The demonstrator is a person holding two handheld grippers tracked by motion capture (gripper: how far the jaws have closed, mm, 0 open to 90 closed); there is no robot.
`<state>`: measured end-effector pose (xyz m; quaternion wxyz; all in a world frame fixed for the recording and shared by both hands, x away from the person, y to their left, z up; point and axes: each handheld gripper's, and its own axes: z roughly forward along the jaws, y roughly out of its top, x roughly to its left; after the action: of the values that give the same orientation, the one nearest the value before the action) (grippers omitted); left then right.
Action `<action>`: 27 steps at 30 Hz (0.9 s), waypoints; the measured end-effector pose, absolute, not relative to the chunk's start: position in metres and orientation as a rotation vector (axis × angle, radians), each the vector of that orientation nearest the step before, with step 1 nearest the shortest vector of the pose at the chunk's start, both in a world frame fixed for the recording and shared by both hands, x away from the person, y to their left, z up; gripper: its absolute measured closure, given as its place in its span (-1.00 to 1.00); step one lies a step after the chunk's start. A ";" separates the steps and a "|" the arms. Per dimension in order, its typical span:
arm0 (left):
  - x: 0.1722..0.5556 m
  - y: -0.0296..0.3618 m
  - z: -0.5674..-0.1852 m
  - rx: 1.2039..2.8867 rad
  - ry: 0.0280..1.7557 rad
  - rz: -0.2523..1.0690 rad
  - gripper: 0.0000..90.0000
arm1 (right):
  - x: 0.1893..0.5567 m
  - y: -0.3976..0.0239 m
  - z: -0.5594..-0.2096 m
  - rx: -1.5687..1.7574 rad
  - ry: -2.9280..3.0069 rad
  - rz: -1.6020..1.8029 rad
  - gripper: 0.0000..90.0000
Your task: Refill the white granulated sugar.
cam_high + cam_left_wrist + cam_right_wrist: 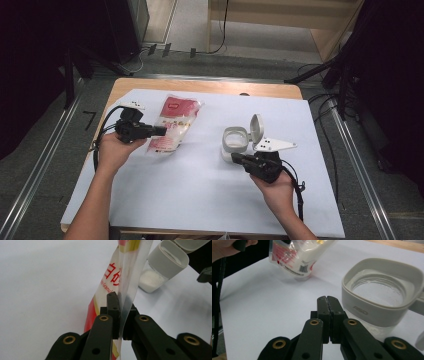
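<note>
Jaws of my left tool (159, 131) are pinched on the clear edge of the sugar bag (172, 122); in the left gripper view the film runs up between the two black pads. My left hand (114, 150) grips that tool from below, forearm coming in from the near left corner, and the tool points level across the bench (200, 195) toward the right. My right tool (235, 158) has its jaws pressed together on nothing, the pads meeting face to face in the right gripper view. My right hand (274, 189) holds it low over the bench, aimed up and left, with its tip just beside the near wall of the jar (235, 141).

The jar stands upright on the white sheet, its flip lid (257, 128) swung open and standing up at the far right of the rim. A shallow layer of white granules lies in its clear bottom. The bag, red and white with printed lettering, holds white granules too.

Its long axis runs from the far end of the bench toward me, slanting leftward, with my tool on its near right edge. Bag and jar are well apart, left and right of the middle.
</note>
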<state>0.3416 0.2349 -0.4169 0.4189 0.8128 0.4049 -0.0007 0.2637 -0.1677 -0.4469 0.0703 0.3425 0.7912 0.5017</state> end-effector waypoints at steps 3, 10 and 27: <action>0.336 0.242 -0.419 2.022 1.025 -0.005 0.97 | 0.264 -0.173 -0.447 1.044 2.388 1.520 0.98; 0.324 0.256 -0.426 2.014 1.041 -0.004 0.96 | 0.266 -0.192 -0.450 1.081 2.357 1.507 0.98; 0.314 0.259 -0.432 2.037 0.955 -0.019 0.78 | 0.267 -0.206 -0.446 1.118 2.294 1.492 0.97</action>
<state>0.3145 0.2591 -0.4319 0.4314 0.8168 0.3830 -0.0075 0.2675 -0.2064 -0.4458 0.0926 0.3765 0.7727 0.5027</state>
